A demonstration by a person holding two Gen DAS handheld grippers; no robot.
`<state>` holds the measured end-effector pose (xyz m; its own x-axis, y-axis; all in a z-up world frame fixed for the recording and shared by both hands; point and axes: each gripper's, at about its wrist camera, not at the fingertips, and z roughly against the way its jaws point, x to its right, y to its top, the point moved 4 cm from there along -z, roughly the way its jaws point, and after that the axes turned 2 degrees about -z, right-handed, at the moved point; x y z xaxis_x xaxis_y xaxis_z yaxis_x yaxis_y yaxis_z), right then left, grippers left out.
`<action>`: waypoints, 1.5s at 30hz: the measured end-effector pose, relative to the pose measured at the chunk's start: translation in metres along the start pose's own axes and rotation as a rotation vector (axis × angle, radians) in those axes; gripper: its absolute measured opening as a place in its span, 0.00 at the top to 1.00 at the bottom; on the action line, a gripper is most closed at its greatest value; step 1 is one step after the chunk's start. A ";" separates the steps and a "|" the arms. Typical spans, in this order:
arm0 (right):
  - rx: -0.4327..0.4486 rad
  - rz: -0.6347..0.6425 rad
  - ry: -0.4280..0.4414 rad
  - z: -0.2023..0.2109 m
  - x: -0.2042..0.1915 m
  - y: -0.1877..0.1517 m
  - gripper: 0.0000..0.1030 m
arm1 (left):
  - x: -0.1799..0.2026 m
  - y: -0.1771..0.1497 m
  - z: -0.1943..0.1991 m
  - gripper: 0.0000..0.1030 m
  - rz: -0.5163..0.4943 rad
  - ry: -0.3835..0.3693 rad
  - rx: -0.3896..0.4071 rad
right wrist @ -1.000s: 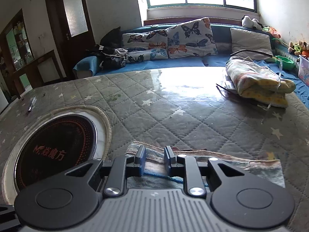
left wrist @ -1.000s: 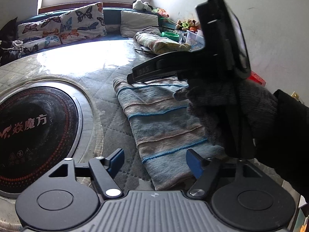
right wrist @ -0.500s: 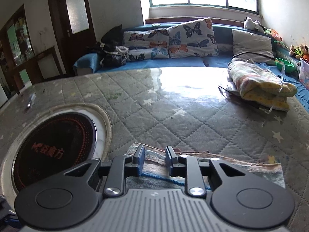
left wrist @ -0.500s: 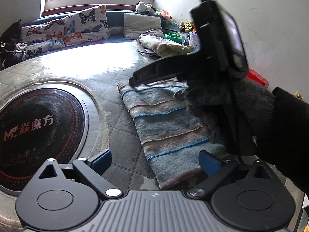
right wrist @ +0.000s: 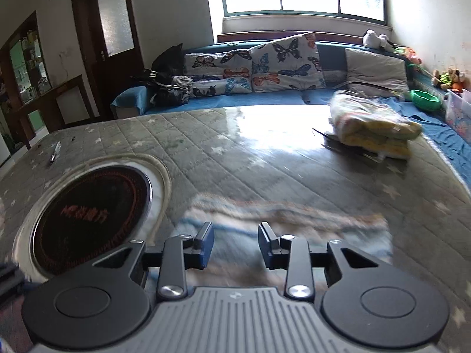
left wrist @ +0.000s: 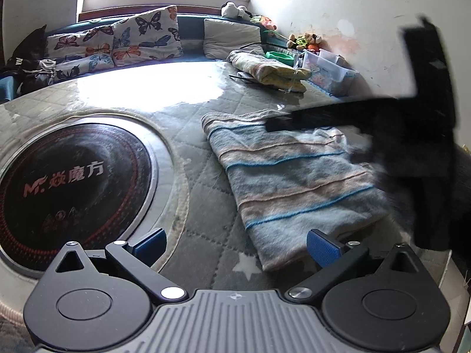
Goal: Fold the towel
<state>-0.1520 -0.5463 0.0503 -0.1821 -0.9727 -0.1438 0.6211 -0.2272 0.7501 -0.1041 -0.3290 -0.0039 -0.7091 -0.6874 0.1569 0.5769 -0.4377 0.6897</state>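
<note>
The quilted surface (left wrist: 188,194) carries a round black cooktop (left wrist: 70,182) at its left and the folded striped towel (left wrist: 294,182) just right of it. Only the left wrist view shows the towel sharply; the right wrist view blurs it. Left tongs (left wrist: 235,245) gape wide, empty, over the towel's near corner. Right tongs (right wrist: 235,244) stand partly open, gripping nothing.

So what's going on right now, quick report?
Left gripper open, right gripper open, neither holding. Towel folded, flat on table. Nothing in the way.
</note>
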 end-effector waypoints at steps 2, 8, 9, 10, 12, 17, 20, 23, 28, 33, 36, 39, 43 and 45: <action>-0.002 -0.014 -0.007 0.011 0.007 -0.010 0.68 | -0.002 -0.003 0.003 0.00 0.002 0.010 -0.001; 0.008 -0.047 -0.050 0.048 0.022 -0.050 0.64 | -0.004 -0.011 0.010 0.00 0.006 0.030 0.001; 0.014 -0.046 -0.059 0.054 0.023 -0.056 0.63 | -0.003 -0.012 0.011 0.00 0.005 0.032 0.001; 0.019 -0.041 -0.068 0.059 0.023 -0.061 0.63 | -0.002 -0.013 0.012 0.00 0.004 0.032 0.000; 0.034 -0.029 -0.080 0.068 0.019 -0.068 0.62 | -0.001 -0.015 0.014 0.00 0.005 0.034 0.001; 0.084 0.003 -0.088 0.080 0.002 -0.079 0.56 | 0.002 -0.019 0.020 0.00 0.011 0.039 0.007; 0.097 0.038 -0.096 0.077 -0.010 -0.085 0.51 | 0.001 -0.022 0.024 0.00 0.016 0.043 0.009; 0.102 0.130 -0.143 0.075 -0.023 -0.096 0.49 | -0.001 -0.024 0.027 0.00 0.022 0.049 0.011; 0.124 0.218 -0.167 0.083 -0.037 -0.108 0.47 | -0.005 -0.027 0.028 0.00 0.038 0.054 0.009; 0.125 0.180 -0.143 0.088 -0.034 -0.109 0.46 | -0.003 -0.029 0.028 0.00 0.037 0.049 0.008; 0.134 0.151 -0.132 0.094 -0.029 -0.110 0.46 | -0.002 -0.030 0.028 0.00 0.035 0.046 0.008; 0.141 0.103 -0.158 0.101 -0.016 -0.111 0.46 | -0.001 -0.031 0.029 0.00 0.033 0.043 0.008; 0.135 0.044 -0.187 0.106 0.001 -0.114 0.45 | 0.001 -0.032 0.029 0.00 0.032 0.040 0.007; 0.135 0.017 -0.190 0.109 0.006 -0.116 0.40 | 0.001 -0.033 0.029 0.00 0.032 0.040 0.007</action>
<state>-0.3081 -0.5203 0.0323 -0.3207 -0.9470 -0.0157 0.5203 -0.1900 0.8326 -0.1360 -0.2987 -0.0064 -0.6737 -0.7236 0.1503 0.5958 -0.4114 0.6898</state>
